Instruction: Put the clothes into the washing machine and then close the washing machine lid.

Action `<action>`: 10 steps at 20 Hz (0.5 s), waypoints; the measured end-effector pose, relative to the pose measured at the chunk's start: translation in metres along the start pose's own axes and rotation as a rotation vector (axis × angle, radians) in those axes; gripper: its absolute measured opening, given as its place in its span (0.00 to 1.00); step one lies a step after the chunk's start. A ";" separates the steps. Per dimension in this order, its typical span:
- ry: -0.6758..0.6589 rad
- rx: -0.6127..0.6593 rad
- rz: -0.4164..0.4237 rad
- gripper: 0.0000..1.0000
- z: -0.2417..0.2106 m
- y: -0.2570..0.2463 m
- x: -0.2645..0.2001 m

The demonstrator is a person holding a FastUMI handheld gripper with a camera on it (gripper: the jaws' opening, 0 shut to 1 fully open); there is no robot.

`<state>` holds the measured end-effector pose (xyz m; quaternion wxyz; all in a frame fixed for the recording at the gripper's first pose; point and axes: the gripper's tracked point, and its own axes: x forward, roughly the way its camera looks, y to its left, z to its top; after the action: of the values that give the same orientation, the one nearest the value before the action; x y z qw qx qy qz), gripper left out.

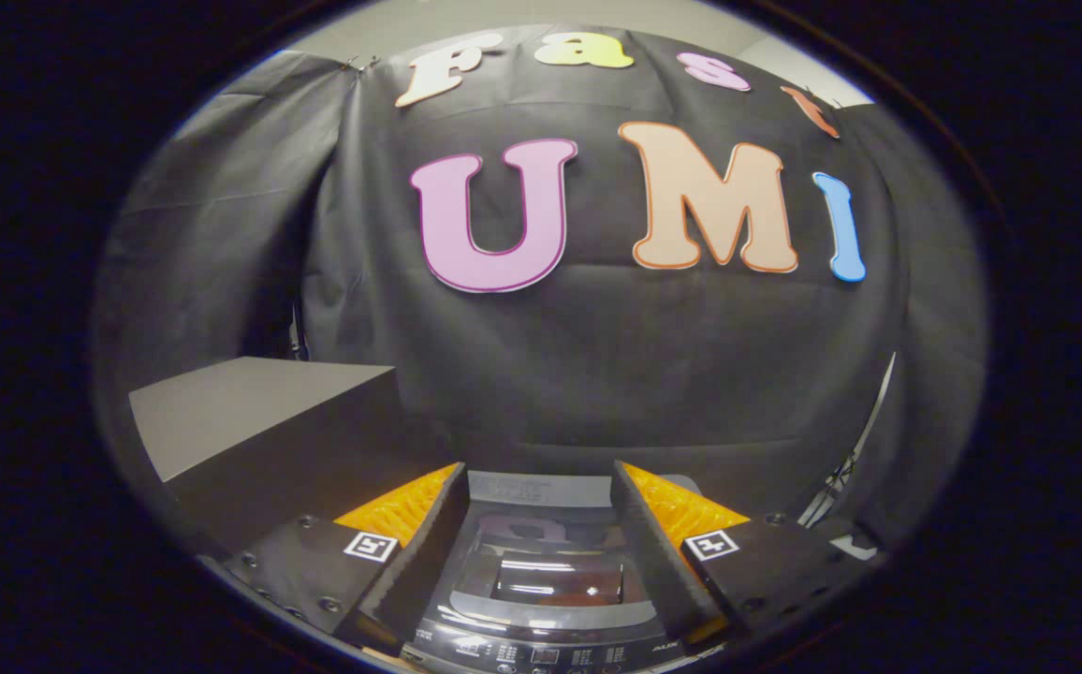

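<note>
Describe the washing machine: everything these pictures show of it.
The washing machine is seen from above, below and between the gripper's spread fingers, which hold nothing and do not touch it. Its top is dark grey and glossy. The lid lies flat and shut, with a dark window that mirrors the lights. A control panel with small buttons and markings runs along its near edge. A grey box stands to one side. No clothes are in sight.

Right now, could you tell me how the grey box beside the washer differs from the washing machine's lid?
The matte grey box is plain and opaque; the glossy dark washing-machine lid has a reflective window. The box stands off beside one finger; the lid, shut, lies between the open tongs. Both tops look flat.
</note>
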<state>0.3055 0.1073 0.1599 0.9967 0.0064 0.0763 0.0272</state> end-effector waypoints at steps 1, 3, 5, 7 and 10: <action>-0.014 0.008 -0.002 0.96 0.001 -0.004 -0.005; -0.037 0.015 -0.008 0.96 0.000 -0.012 -0.015; -0.064 -0.003 -0.018 0.96 -0.001 -0.023 -0.024; -0.093 -0.024 -0.025 0.96 -0.004 -0.035 -0.033; -0.126 -0.044 -0.024 0.96 -0.013 -0.042 -0.050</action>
<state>0.2562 0.0629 0.1537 0.9997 -0.0145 0.0128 0.0165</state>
